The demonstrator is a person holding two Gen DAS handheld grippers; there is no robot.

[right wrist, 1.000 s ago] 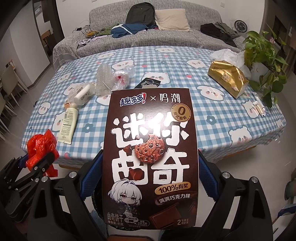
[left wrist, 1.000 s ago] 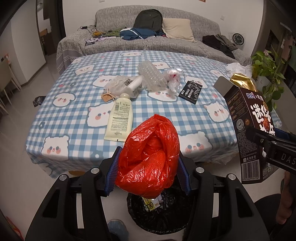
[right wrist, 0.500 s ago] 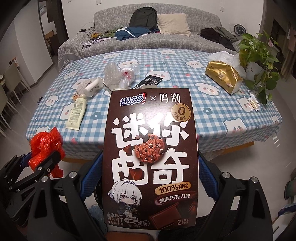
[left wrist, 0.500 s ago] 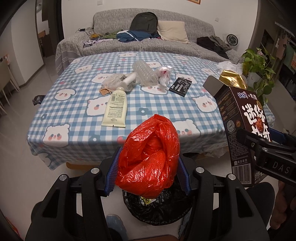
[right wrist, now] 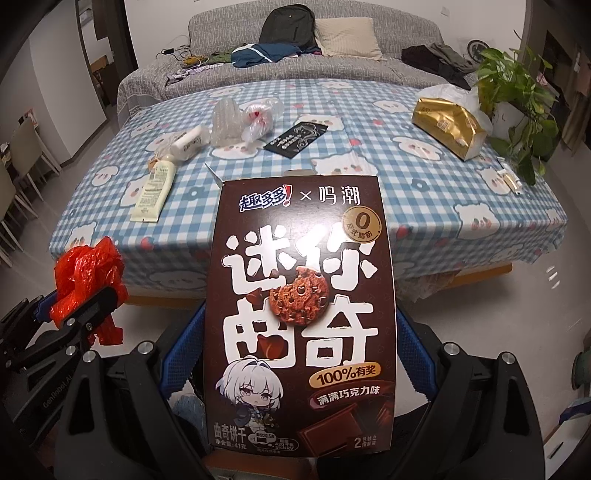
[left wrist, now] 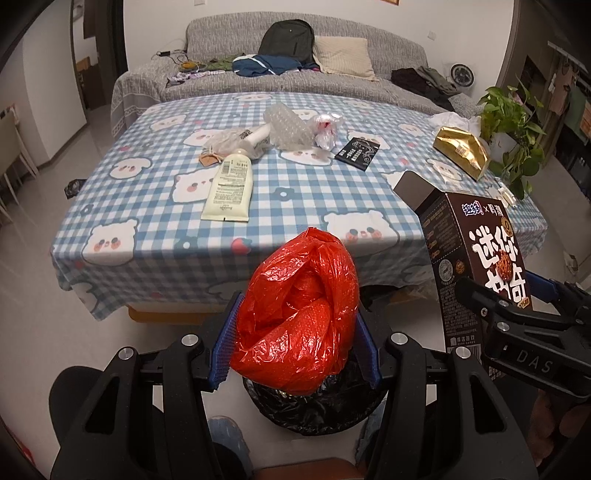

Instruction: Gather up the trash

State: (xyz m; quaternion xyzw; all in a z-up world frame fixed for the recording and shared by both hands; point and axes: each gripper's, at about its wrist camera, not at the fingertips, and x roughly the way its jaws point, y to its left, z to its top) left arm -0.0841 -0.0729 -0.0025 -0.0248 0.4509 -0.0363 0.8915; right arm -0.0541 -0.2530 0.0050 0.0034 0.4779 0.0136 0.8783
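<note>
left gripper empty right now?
No, the left gripper is clamped on a crumpled red plastic bag, above the black-lined trash bin.

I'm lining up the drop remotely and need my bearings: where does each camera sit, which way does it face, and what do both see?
Left wrist: behind the left gripper, angled down over the black-lined bin, holding the red plastic bag; the right gripper shows at right.
Right wrist: behind the right gripper, facing the checked tablecloth, the cookie box filling its middle; the left gripper shows at lower left.
Shared: tablecloth, cream tube, gold packet, sofa.
</note>
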